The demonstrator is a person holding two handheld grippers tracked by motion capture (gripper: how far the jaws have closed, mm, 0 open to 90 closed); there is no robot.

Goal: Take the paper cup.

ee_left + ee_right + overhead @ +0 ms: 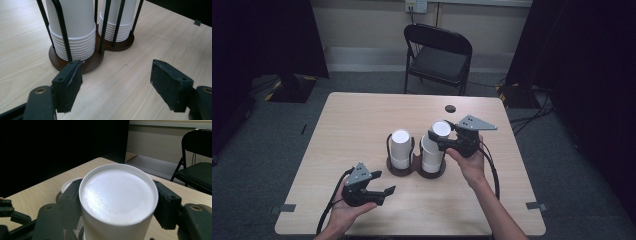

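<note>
Right gripper (pixel 439 136) jaws clamped on the top paper cup (pixel 118 197) above the holder's (pixel 414 169) right stack; left gripper (pixel 382 192) idle, jaws apart, over the bench (pixel 362 115); next, probably lift the cup straight up.

This looks like a lab or recording room set up for filming, not a home. Black curtains (pixel 262 35) hang on both sides, shutting off a bare light-wood table (pixel 362 115) that stands on grey carpet (pixel 257 150). Strips of tape (pixel 288 207) mark spots on the floor by the table's near corners. Cables (pixel 532 117) trail over the carpet on the right, a single black folding chair (pixel 439 52) waits behind the table, and a wall socket (pixel 416 6) sits on the plain cream wall.
</note>
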